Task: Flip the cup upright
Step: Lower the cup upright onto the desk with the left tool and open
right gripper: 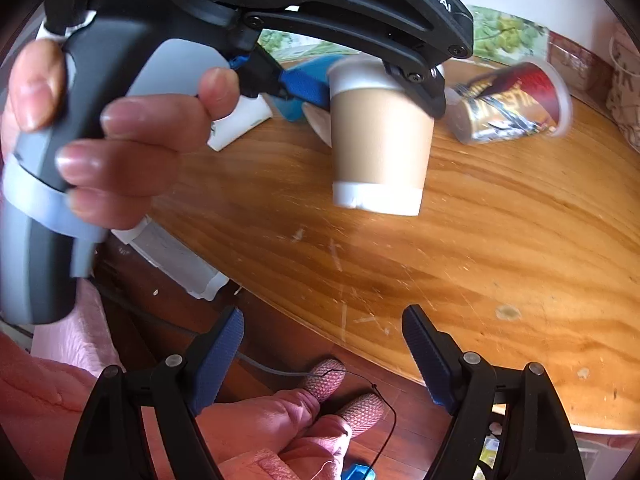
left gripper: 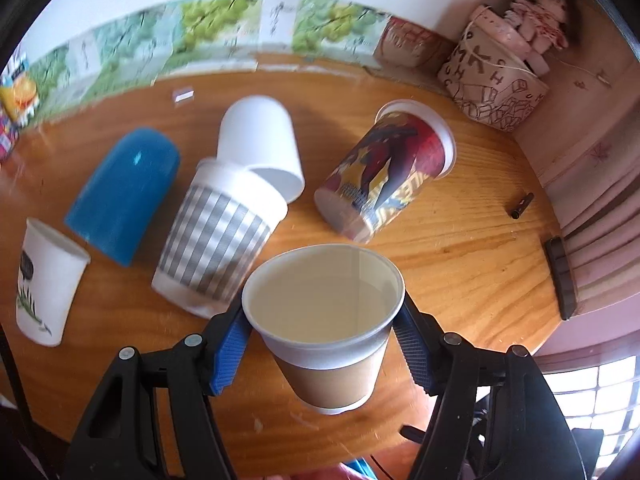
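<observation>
Above the tabletop [right gripper: 460,248] my left gripper [left gripper: 323,332] holds the brown cup [left gripper: 324,320] mouth-up, fingers [left gripper: 232,344] pinching just under its rim so the base hangs free to set down. My right gripper [right gripper: 324,356] waits wide and empty near the tabletop's edge.

Soft, even daylight; glare streaks the tabletop [right gripper: 500,240]. Motion blur smears the far wall; fisheye curvature and dark vignetting mark the edges.

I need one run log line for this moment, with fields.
left gripper: shut on brown cup | cup: upright, above table | right gripper: open, holds nothing
</observation>
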A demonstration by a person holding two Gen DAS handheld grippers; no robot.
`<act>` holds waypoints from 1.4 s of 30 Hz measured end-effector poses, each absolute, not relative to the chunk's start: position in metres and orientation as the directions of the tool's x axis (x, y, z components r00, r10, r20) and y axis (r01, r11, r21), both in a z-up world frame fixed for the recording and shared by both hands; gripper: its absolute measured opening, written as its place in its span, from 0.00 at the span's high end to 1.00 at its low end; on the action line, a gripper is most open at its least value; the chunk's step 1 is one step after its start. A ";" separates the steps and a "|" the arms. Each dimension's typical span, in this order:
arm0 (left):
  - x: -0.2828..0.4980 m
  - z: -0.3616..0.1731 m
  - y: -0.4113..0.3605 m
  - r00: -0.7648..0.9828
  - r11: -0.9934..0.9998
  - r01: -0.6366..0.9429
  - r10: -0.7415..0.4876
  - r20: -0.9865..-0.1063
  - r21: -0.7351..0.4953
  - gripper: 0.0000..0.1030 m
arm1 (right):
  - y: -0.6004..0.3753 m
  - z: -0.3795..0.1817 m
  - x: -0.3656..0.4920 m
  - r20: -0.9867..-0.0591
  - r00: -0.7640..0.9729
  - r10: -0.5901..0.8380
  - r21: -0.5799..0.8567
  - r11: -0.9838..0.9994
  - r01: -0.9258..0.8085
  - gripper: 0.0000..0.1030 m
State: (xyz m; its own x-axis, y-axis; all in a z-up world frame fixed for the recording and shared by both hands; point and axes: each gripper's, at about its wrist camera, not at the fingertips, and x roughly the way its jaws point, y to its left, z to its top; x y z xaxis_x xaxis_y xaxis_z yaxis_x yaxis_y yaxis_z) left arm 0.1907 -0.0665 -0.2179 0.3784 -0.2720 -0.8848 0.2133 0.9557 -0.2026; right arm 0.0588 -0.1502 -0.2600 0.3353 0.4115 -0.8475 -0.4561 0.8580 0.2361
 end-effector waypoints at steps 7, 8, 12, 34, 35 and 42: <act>0.181 -0.223 -0.075 0.539 0.962 0.230 -0.250 -0.804 -0.145 0.31 | -0.162 -0.258 0.050 -0.830 0.435 0.350 0.173 0.902 -0.396 0.20; 0.179 -0.222 -0.075 0.561 0.963 0.229 -0.248 -0.790 -0.139 0.31 | -0.164 -0.258 0.049 -0.826 0.445 0.346 0.168 0.905 -0.391 0.20; 0.172 -0.223 -0.080 0.611 0.963 0.252 -0.232 -0.757 -0.092 0.31 | -0.173 -0.258 0.048 -0.815 0.472 0.335 0.165 0.916 -0.365 0.20; 0.130 -0.243 -0.089 0.593 0.944 0.331 -0.201 -0.779 0.008 0.30 | -0.190 -0.266 0.028 -0.817 0.489 0.305 0.190 0.944 -0.270 0.20; 0.128 -0.242 -0.088 0.593 0.944 0.330 -0.198 -0.781 0.011 0.30 | -0.190 -0.266 0.027 -0.818 0.491 0.300 0.186 0.945 -0.268 0.20; 0.109 -0.214 -0.074 0.603 0.947 0.321 -0.193 -0.774 0.014 0.20 | -0.186 -0.258 0.018 -0.815 0.506 0.282 0.178 0.953 -0.245 0.18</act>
State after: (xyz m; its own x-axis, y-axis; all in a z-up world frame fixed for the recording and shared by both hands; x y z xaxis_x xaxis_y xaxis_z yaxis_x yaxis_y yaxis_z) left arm 0.1091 -0.0742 -0.2138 0.6031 -0.1929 -0.7740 0.3211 0.9469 0.0142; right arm 0.0182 -0.1858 -0.2584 0.5063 0.2822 -0.8149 -0.2450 0.9531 0.1779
